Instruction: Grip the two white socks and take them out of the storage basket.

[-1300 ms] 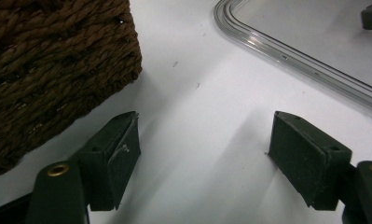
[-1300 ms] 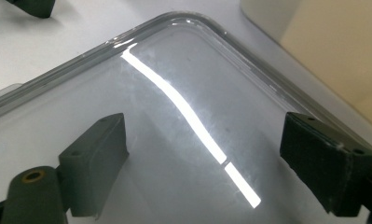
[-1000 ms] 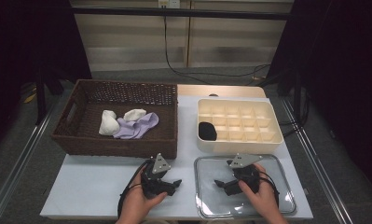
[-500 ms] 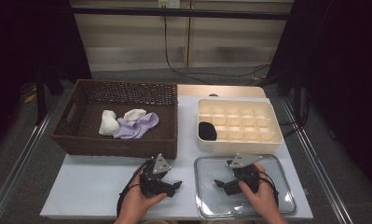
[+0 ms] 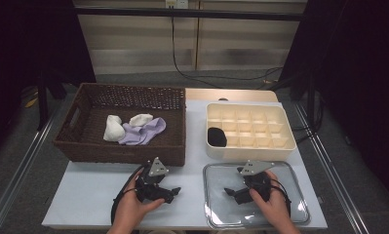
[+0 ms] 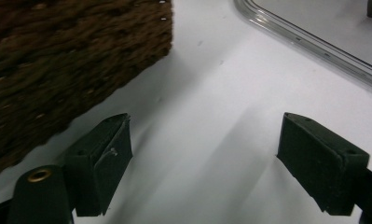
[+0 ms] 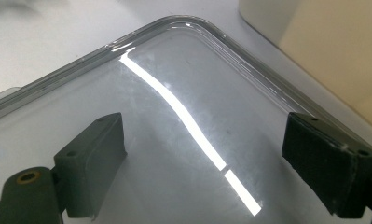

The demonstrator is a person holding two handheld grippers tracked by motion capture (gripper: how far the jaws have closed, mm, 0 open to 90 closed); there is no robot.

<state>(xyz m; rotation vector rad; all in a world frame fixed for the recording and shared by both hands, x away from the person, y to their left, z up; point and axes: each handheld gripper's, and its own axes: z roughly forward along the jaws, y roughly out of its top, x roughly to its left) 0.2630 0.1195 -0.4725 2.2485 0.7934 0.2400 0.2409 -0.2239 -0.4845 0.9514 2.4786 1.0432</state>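
**Change noted.** The jaws of the left gripper (image 5: 172, 192) have just been opening. In the left gripper view they stand wide apart (image 6: 207, 163) with only bare white table (image 5: 85, 195) between them, so it is released and carries nothing. The left hand (image 5: 133, 209) has shifted slightly along the near edge. The right gripper (image 5: 231, 192) is where it was a second ago.

**Right side.** I see the right gripper's jaws spread as well (image 7: 202, 163), poised over the clear lid (image 5: 289, 214). Nothing is pinched between them. I cannot tell whether any part of the gripper rests on the lid.

**Position of items.**
- The clear lid lies flat at near right, just in front of the cream compartment box (image 5: 250, 153).
- The wicker basket (image 5: 119, 153) stands at far left, with its near right corner close to the left gripper (image 6: 58, 60).
- The basket holds two white socks (image 5: 113, 129) and a purple sock (image 5: 145, 132).
- One black sock (image 5: 216, 136) sits in the box's near-left compartment.

Nothing on the table has moved in the last second.

**Assessment.** I judge this to be a moment between pieces. One sock is filed, both tools are free, and the basket's contents are untouched. With the left gripper fully open beside the basket, a reach into it for the next sock seems likely. The lid looks set aside until the box is filled.
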